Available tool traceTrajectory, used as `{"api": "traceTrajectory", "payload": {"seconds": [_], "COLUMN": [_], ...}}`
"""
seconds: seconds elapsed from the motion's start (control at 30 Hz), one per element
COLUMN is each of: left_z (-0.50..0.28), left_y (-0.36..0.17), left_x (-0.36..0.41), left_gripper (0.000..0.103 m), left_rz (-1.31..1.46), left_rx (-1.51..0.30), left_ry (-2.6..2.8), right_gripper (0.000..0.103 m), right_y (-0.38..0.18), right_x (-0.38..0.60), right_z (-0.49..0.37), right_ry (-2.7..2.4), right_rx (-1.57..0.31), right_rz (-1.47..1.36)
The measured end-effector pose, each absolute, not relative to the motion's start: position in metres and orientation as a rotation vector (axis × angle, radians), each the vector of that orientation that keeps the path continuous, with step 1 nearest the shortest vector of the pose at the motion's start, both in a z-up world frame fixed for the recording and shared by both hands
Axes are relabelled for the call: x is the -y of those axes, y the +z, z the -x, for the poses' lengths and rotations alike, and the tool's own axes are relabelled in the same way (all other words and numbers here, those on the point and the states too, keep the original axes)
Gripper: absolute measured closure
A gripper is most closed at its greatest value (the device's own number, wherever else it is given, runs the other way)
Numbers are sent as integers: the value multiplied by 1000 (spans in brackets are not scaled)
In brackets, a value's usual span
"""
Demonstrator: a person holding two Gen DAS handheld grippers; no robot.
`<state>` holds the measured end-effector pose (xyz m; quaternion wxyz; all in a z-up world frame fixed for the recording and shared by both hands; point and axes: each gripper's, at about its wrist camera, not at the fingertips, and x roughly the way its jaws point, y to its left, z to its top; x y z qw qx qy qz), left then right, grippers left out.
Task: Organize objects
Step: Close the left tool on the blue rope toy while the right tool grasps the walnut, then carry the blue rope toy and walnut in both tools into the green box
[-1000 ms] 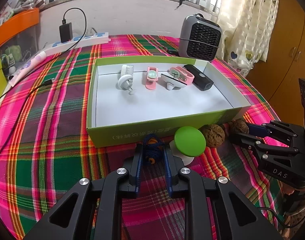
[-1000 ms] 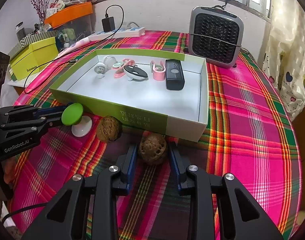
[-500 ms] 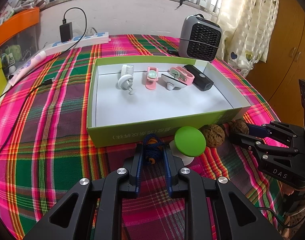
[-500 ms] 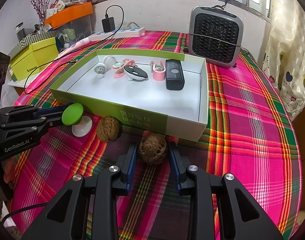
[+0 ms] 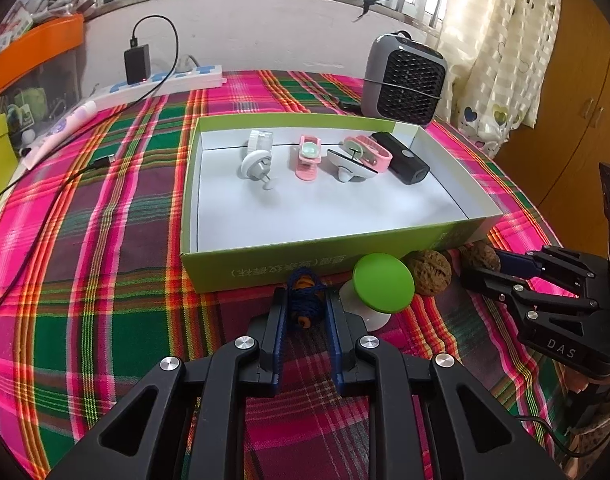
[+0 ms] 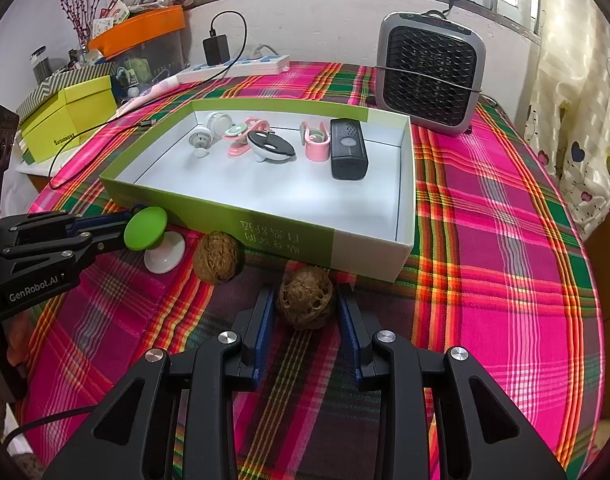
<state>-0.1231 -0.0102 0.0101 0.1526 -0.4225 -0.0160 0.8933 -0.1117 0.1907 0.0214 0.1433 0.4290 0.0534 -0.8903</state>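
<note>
Left wrist view: my left tongs (image 5: 305, 312) are squeezed tight on a little blue string bundle (image 5: 303, 300) with orange beads in it. It sits on the counter (image 5: 105, 240), just in front of the green box (image 5: 289, 264). In the right wrist view, my right tongs (image 6: 306, 312) have a bumpy brown walnut (image 6: 306, 297) between them. The left pad touches the nut. I cannot tell if the right pad does, so I am not sure this grip is firm.

I think the job now is to lift both things and put them in the box. To do it well, I should lift straight up first, high enough to clear the near wall. Then I should set each thing on the bare white floor of the box, not on the pink clips (image 5: 308, 158) or the black gadget (image 6: 348, 154) at the back. The nut is round and could roll, so I should hold it snugly.

Both tongs point slanting down at the counter, side by side. A second walnut (image 6: 218, 255) and a green knob (image 6: 145, 227) wait between them.
</note>
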Motion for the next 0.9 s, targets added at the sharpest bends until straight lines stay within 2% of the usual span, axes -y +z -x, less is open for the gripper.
{"api": "traceTrajectory", "payload": {"seconds": [0.9], "left_z": [108], "left_y": [46], "left_x": [20], "left_gripper": [87], "left_rz": [1109], "left_rx": [42], "left_ry": [2618], "right_gripper": [72], "right_y": [53], "right_x": [-188], "right_z": [101], "right_ry": [-2586], "right_rx": [-126], "right_rz": [-1128]}}
